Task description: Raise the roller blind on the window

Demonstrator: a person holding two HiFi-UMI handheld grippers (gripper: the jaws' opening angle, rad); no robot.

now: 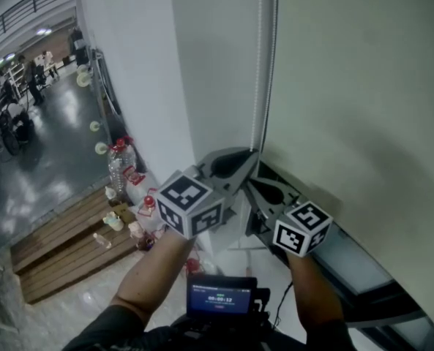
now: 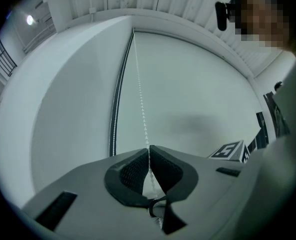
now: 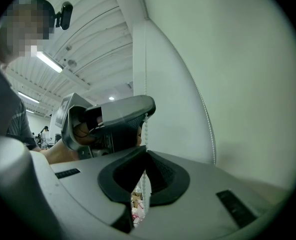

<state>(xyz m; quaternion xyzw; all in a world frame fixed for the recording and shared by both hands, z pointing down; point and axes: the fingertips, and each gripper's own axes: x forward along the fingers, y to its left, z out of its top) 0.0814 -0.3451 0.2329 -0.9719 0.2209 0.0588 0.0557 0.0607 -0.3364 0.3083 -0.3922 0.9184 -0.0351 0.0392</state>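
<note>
**Head view:** white fabric roller blind (image 1: 363,108) fills the 12-to-4 o'clock side. It is lowered, with its bottom edge slanting toward 5 o'clock. A thin white bead chain (image 1: 258,64) hangs along the blind's left edge, from 12 o'clock down to centre. The grey left gripper (image 1: 250,154) is at centre with its tip on the chain and its marker cube trailing toward 7 o'clock. The grey right gripper (image 1: 252,183) sits just below it, cube toward 5 o'clock. A white wall column (image 1: 143,72) is at 11 o'clock, a slatted wooden platform (image 1: 63,243) at 8 o'clock, and a small dark screen (image 1: 220,295) at 6 o'clock.

**Left gripper view:** the left gripper's jaws are pressed together at 6 o'clock, pinching the bead chain. The chain comes out of the tips and runs taut up toward 12 o'clock across the blind fabric. A dark vertical frame strip (image 2: 115,109) stands just beside it at 10 o'clock. The right gripper's marker cube shows at 4 o'clock.

**Right gripper view:** the right gripper's jaws are also pressed together, pinching the same chain at 6 o'clock. The chain goes straight up into the left gripper, which sits just above at 10 o'clock. A second run of the chain (image 3: 207,119) curves down over the blind at 3 o'clock. Strip ceiling lights (image 3: 50,62) are at 10 o'clock.
</note>
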